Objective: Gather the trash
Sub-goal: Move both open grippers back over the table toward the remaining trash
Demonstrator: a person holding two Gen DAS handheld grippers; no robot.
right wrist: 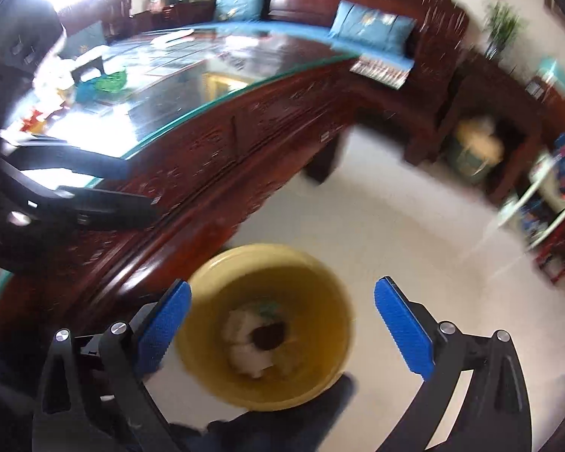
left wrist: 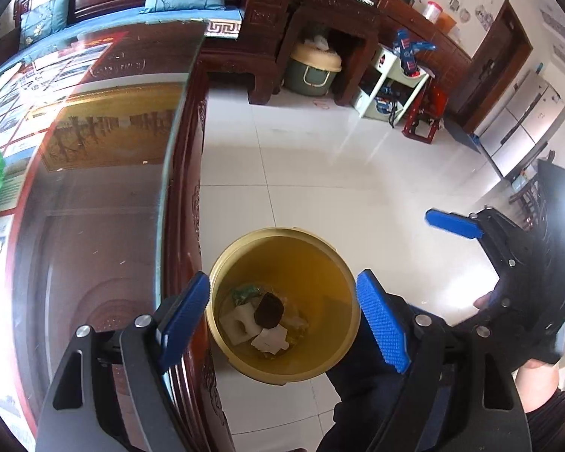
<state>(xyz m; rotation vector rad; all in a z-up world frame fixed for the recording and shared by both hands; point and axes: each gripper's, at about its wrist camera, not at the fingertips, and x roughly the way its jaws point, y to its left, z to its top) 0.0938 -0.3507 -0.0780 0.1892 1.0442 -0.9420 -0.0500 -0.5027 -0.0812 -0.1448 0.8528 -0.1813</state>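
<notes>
Two grippers: L gripper & R gripper tipped down, jaws wide, holding nothing.
Bin: yellow bin below, by table edge.
Room: bare floor to right.

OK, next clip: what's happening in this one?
A person is clearing trash with a pair of tongs in each hand. Both the left tongs and the right tongs hang open and empty over a yellow bin on the floor beside the glass-topped wooden table. White scraps and a dark round piece already lie in the bin. More litter sits on the table's far end.
</notes>
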